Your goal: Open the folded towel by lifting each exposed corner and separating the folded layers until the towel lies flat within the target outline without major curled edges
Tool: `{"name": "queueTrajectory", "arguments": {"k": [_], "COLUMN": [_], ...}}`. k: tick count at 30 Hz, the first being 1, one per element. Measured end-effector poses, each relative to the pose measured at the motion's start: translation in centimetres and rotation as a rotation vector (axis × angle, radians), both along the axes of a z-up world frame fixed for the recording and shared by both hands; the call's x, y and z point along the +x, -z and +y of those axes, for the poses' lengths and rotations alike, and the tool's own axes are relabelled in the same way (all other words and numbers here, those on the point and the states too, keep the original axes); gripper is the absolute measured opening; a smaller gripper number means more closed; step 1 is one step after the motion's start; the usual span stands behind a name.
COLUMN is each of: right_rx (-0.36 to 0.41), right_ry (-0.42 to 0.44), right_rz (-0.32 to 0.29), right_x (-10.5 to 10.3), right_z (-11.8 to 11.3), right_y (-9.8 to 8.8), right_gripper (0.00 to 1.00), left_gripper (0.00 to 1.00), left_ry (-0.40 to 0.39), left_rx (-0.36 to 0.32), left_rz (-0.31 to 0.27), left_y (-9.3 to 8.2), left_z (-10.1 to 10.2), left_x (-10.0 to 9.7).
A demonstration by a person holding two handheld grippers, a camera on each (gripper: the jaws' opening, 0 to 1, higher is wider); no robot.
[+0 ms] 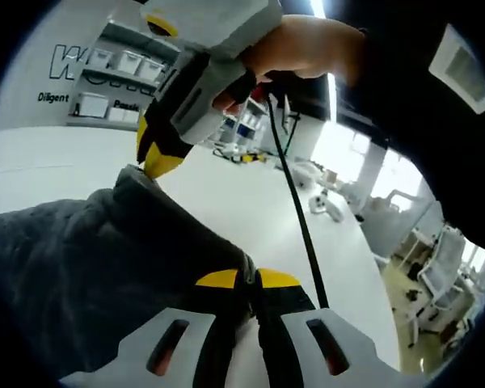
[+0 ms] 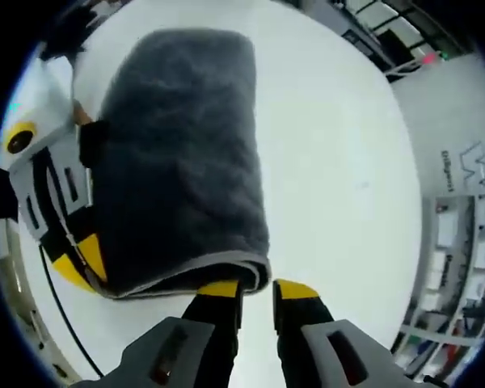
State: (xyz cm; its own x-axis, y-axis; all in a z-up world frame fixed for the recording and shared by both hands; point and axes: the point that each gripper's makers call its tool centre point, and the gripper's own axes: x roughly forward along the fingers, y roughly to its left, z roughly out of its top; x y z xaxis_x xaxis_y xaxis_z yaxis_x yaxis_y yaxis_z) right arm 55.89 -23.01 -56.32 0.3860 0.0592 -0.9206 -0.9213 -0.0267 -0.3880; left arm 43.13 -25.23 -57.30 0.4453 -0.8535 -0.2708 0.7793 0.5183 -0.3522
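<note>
In the left gripper view, the left tongs [image 1: 246, 280] are clenched on an edge of the grey towel [image 1: 105, 267], which lies on the white tabletop [image 1: 250, 202]. The right tongs [image 1: 158, 158] meet its far corner.

In the right gripper view, the right tongs [image 2: 257, 289] pinch the towel [image 2: 178, 153] at its corner. Still folded, it remains to be spread; no outline is visible.

The dark grey folded terry-cloth towel [image 2: 182, 153] looks soft and matt, its pile fuzzy, with a smoother pale stitched hem along the edge nearest my right jaws. Under the towel, the white round table [image 2: 331, 162] is smooth with a faint sheen. My grippers' light grey shells look like matt hard plastic, tipped with smooth yellow pads [image 1: 226, 279].
</note>
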Motion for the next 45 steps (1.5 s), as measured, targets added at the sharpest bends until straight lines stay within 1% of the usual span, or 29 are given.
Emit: {"name": "queueTrajectory", "arguments": {"k": [1, 2, 3, 4, 6, 13, 17, 19, 21, 28, 30, 32, 36, 38, 39, 40, 41, 42, 44, 45], "right_rx": [-0.019, -0.026, -0.032, -0.031, -0.035, -0.027, -0.049, -0.059, -0.061, -0.045, -0.041, -0.038, -0.020, 0.000, 0.009, 0.013, 0.018, 0.030, 0.042, 0.045], "right_ry": [0.007, 0.014, 0.060, 0.068, 0.071, 0.087, 0.092, 0.100, 0.109, 0.136, 0.145, 0.144, 0.156, 0.165, 0.172, 0.174, 0.170, 0.166, 0.170, 0.172], "right_rz": [-0.004, -0.016, -0.010, -0.007, 0.000, 0.023, 0.041, 0.046, 0.058, 0.080, 0.080, 0.078, 0.068, 0.061, 0.061, 0.068, 0.079, 0.079, 0.067, 0.065], "right_x": [0.3, 0.7, 0.7, 0.8, 0.8, 0.7, 0.6, 0.8, 1.3, 1.1, 1.0, 0.9, 0.7, 0.6, 0.5, 0.2, -0.2, -0.5, -0.7, -0.9], "right_z": [-0.5, -0.7, -1.2, -1.4, -1.7, -2.0, -2.3, -2.4, -2.6, -2.6, -2.6, -2.6, -2.6, -2.6, -2.6, -2.7, -2.7, -2.7, -2.7, -2.8], "right_y": [0.5, 0.9, 1.3, 1.5, 2.1, 3.2, 4.6, 4.6, 4.4, 4.5, 4.5, 4.5, 4.4, 4.0, 3.7, 3.5, 3.2, 2.9, 1.9, 1.5], "right_gripper": [0.07, 0.02, 0.02, 0.02, 0.01, 0.01, 0.01, 0.00, 0.00, 0.00, 0.00, 0.00, 0.01, 0.03, 0.05, 0.12, 0.19, 0.24, 0.23, 0.23], "left_gripper": [0.05, 0.05, 0.05, 0.05, 0.05, 0.06, 0.08, 0.11, 0.11, 0.12, 0.16, 0.25, 0.37, 0.41, 0.43, 0.45, 0.48, 0.53, 0.64, 0.73], "left_ry": [0.003, 0.008, 0.007, 0.007, 0.007, 0.014, 0.024, 0.049, 0.046, 0.045, 0.045, 0.065, 0.076, 0.079, 0.079, 0.078, 0.078, 0.080, 0.078, 0.083], "left_rx": [0.002, 0.006, 0.007, 0.007, 0.007, 0.016, 0.023, 0.036, 0.041, 0.034, 0.031, 0.030, 0.016, 0.006, 0.000, -0.002, -0.010, -0.011, 0.023, 0.017], "left_rz": [0.003, 0.006, 0.007, 0.005, 0.012, 0.013, 0.019, 0.026, 0.018, 0.026, 0.031, 0.030, 0.027, 0.022, 0.017, 0.012, 0.003, -0.005, -0.069, -0.105], "left_y": [0.1, 0.2, 0.3, 0.3, 0.4, 0.6, 0.8, 1.1, 1.1, 1.1, 1.0, 0.8, 0.3, 0.0, -0.1, -0.2, -0.4, -0.5, -0.6, -1.1], "left_z": [0.0, -0.1, -0.1, -0.1, -0.1, -0.4, -0.6, -1.0, -0.9, -0.9, -0.9, -1.4, -1.6, -1.6, -1.5, -1.5, -1.5, -1.6, -1.6, -1.8], "left_x": [-0.1, -0.1, -0.1, -0.1, -0.1, -0.4, -0.6, -1.1, -1.1, -1.0, -1.1, -1.6, -2.2, -2.4, -2.5, -2.5, -2.6, -2.6, -2.5, -2.7]}}
